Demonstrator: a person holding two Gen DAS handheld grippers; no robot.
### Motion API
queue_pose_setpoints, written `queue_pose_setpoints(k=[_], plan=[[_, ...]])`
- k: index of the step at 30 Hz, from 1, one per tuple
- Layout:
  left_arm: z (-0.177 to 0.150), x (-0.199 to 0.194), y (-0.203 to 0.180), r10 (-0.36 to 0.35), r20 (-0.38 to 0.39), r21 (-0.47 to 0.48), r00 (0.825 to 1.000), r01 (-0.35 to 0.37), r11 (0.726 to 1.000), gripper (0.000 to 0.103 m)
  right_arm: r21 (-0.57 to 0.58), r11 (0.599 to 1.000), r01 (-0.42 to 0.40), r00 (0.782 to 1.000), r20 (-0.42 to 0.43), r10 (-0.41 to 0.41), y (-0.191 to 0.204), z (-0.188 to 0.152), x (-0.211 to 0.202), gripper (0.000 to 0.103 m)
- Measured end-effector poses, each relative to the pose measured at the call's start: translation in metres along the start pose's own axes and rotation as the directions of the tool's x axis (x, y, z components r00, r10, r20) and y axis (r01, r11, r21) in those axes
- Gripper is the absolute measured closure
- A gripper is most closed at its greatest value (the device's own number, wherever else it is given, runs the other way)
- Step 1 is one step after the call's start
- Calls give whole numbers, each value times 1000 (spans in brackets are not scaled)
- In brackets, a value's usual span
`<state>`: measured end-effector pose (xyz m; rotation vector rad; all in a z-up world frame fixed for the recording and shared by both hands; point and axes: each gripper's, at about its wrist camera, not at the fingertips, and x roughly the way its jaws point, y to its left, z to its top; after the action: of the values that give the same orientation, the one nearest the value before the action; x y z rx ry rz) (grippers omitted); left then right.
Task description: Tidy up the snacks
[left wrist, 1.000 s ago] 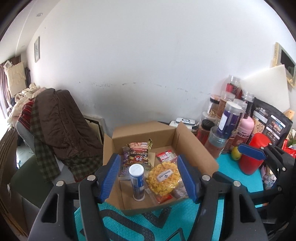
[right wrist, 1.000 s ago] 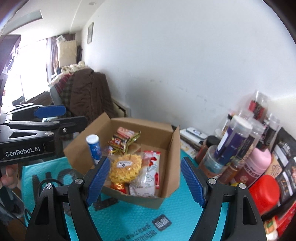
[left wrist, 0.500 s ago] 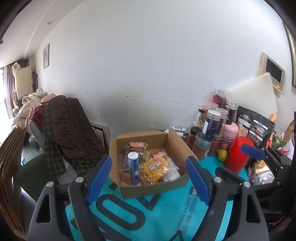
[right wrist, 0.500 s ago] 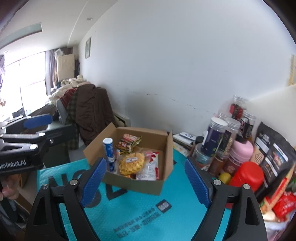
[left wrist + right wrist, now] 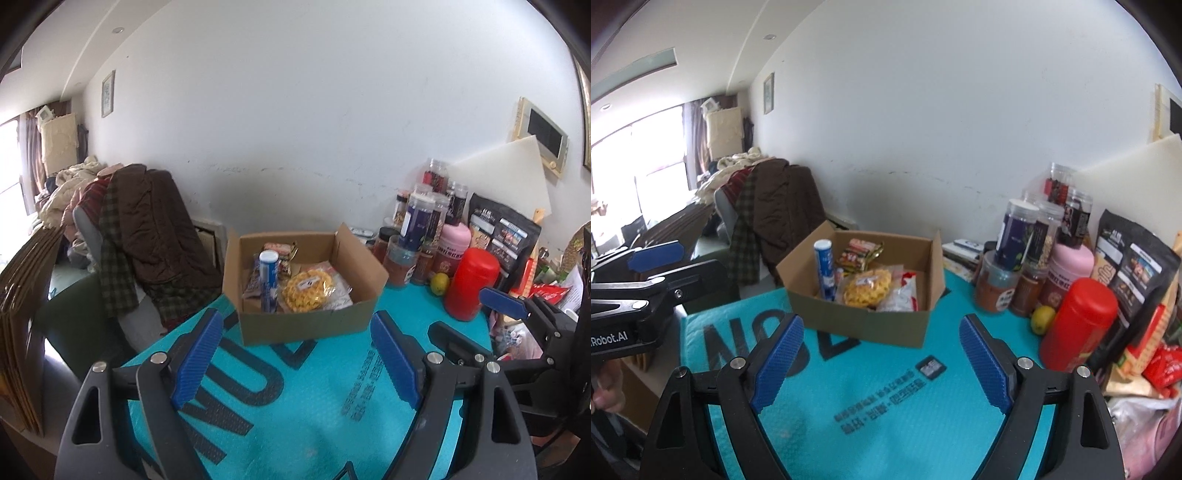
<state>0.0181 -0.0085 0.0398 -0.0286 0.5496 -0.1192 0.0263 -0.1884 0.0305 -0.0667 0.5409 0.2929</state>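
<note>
Snacks sat packed in the cardboard box (image 5: 306, 325) on the teal mat (image 5: 314, 398): blue tube (image 5: 269, 280) upright, yellow pack (image 5: 308, 291) flat beside it. Left gripper (image 5: 295, 354) and right gripper (image 5: 881, 363) were both spread wide and empty, held short of the box, probably because sorting looked done.

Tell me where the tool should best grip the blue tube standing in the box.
Probably the white cap end of the blue tube, coming from above. It stands upright at the left side of the cardboard box, its top rising above the box walls, while snack packets crowd its lower body.
</note>
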Motion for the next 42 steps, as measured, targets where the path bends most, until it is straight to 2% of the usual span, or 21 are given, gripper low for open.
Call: queue_pose_setpoints(k=[14, 30, 42], plan=[[-9, 9, 11, 47, -43, -74, 998, -50, 996, 20, -67, 996, -66, 997, -51, 63, 7, 2, 18, 16], [-1, 18, 9, 65, -60, -70, 996, -69, 995, 20, -97, 993, -65, 997, -53, 60, 10, 18, 29, 16], [1, 27, 8, 64, -74, -71, 995, -70, 995, 20, -67, 995, -79, 995, -71, 75, 6, 17, 42, 16]])
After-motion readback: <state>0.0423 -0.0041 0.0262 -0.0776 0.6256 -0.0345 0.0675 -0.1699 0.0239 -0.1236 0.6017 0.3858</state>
